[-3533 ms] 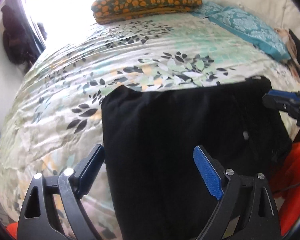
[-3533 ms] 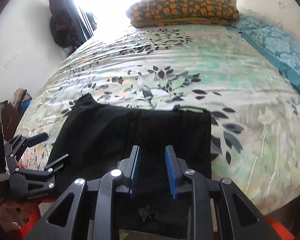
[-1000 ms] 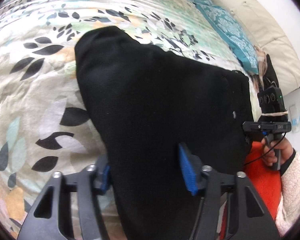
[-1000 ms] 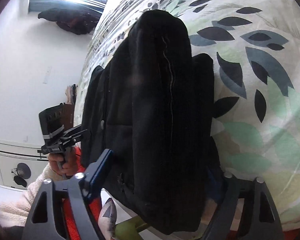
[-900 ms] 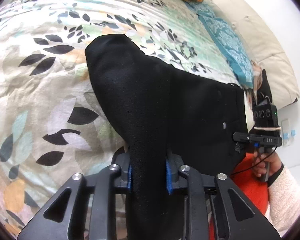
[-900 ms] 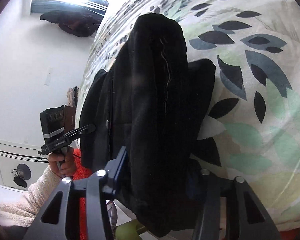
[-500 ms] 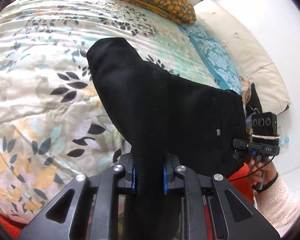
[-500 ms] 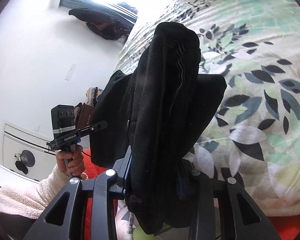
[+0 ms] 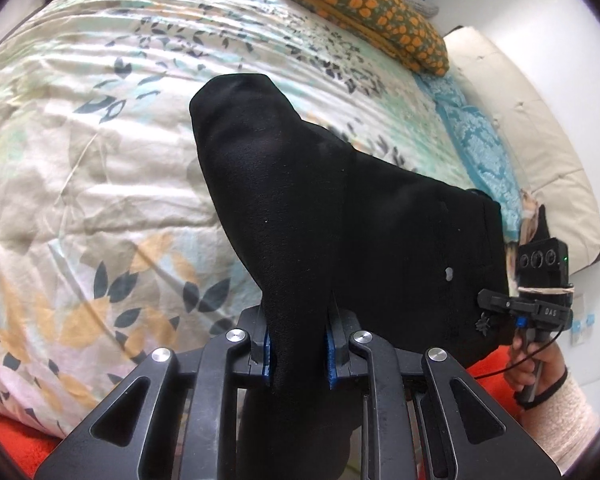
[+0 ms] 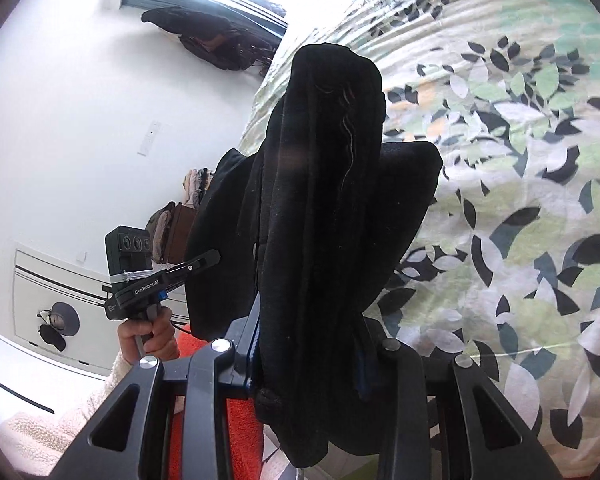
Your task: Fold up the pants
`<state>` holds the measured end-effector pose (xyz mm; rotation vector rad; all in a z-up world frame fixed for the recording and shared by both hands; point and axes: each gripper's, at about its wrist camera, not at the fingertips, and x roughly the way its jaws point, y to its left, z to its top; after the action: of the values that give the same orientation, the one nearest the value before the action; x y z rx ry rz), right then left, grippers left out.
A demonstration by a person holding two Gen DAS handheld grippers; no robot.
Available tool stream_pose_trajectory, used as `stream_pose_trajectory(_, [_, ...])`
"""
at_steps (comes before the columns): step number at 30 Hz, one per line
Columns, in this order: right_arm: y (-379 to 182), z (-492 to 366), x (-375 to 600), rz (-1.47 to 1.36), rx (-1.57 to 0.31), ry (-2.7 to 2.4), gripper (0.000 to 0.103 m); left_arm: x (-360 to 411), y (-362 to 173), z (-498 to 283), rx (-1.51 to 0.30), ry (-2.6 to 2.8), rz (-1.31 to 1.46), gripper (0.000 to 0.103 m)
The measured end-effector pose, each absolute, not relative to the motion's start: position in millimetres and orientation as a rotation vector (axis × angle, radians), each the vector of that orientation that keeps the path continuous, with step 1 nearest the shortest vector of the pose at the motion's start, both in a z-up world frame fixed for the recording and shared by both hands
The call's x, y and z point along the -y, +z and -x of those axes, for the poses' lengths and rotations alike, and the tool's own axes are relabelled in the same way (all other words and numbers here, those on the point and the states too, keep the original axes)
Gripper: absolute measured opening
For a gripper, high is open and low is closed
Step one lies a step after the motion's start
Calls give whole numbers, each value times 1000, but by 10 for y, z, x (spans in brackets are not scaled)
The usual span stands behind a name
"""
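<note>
The black pants point(image 9: 360, 216) are folded into a thick bundle and held up above the leaf-patterned bedspread point(image 9: 80, 152). My left gripper point(image 9: 298, 350) is shut on one near corner of the pants; the cloth bulges up between its blue pads. My right gripper point(image 10: 306, 354) is shut on the other corner of the pants point(image 10: 324, 184), which stand up in a tall fold that hides the fingertips. Each gripper shows in the other's view: the right one at the pants' far edge point(image 9: 512, 308), the left one point(image 10: 172, 272) at the left.
An orange-spotted pillow point(image 9: 360, 12) and a teal patterned pillow point(image 9: 480, 152) lie at the head of the bed. A cream headboard point(image 9: 540, 128) runs along the right. Red-orange fabric point(image 9: 496, 376) sits below the bed's near edge. A white wall and dresser point(image 10: 52, 280) stand left.
Both grippers have closed on the pants' near corners and lifted them off the bed. Since half a second ago the bundle has risen a little higher and both views have tilted up.
</note>
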<state>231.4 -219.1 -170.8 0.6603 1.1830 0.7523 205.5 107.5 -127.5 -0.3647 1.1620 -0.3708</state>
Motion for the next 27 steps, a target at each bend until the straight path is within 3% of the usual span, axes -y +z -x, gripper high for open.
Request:
stream_pose_trajectory(1, [-1836,-2304,2174,-657,-1208,733,35,-1013,-1438,-2066,-1184,-359,314,21])
stream_pose_trajectory(2, [-1974,-2296,2166,-633,-1235,702,36,-958,-1552,-2077,-1191,-330,259,36])
stream_pose_trajectory(4, [-2234,-2275,2173,-588,-1276,602,49,-906,-1668,-2074,-1181,-241,179,66])
stream_pose_trajectory(6, [-2350,-2250,2243,-577,-1273,516,78,-971,-1576,-1999,-1156,-160,185,70])
stream_pose_trajectory(7, [-2300,-2213,2301,-570,-1243,479,85,-1046,-1473,-1936,-1128,-137,189,72])
stream_pose_trajectory(8, [-2186,-2178,2361,-562,-1205,445,101,-1084,-1345,-1858,-1098,-117,178,78])
stream_pose_trajectory(14, [-1189,-1807,2599,-264,-1019,206,103,-938,-410,-1362,-897,-48,46,92])
stream_pose_trajectory(20, [-226,-1145,2282,-30,-947,109,103,-369,159,-744,-841,-41,-48,93])
stream_pose_trajectory(27, [0,-330,1864,-2,-983,162,103,21,300,-166,-866,-85,-56,93])
